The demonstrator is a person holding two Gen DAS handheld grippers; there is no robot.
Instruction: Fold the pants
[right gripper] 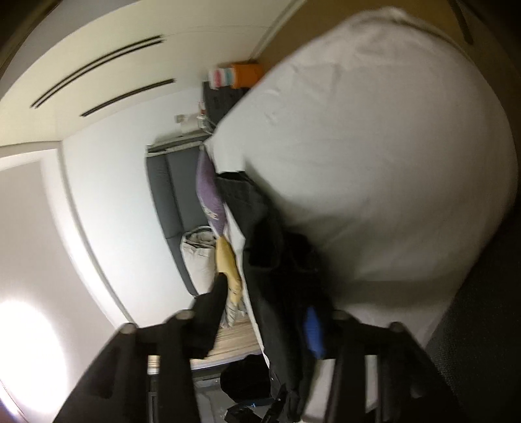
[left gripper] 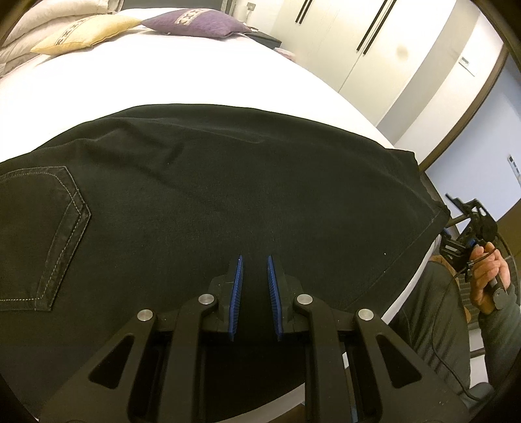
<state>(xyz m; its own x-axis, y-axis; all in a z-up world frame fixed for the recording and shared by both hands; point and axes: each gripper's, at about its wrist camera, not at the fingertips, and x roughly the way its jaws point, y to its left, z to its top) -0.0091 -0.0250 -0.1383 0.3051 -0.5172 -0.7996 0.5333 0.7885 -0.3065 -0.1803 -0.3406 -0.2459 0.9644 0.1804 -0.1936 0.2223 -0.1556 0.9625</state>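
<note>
- The white bed (left gripper: 182,81) fills the upper half of my left wrist view; in the right wrist view it bulges across the right side, blurred.
- The black pants (left gripper: 202,195) lie spread on the bed across the middle of the left view, a stitched back pocket (left gripper: 42,237) at the left edge and the hem at the right.
- A purple cushion (left gripper: 195,22) and a yellow cushion (left gripper: 88,32) sit at the upper left.
- My left gripper (left gripper: 255,276), at bottom centre, hovers low over the pants, its blue pads (left gripper: 239,293) parted by a narrow gap with nothing between them.
- My right hand (left gripper: 488,276), at the right edge, holds the right gripper (right gripper: 270,309) beside the hem; its view is tilted and smeared, dark cloth lies between the fingers, and I cannot tell whether it grips.
</note>
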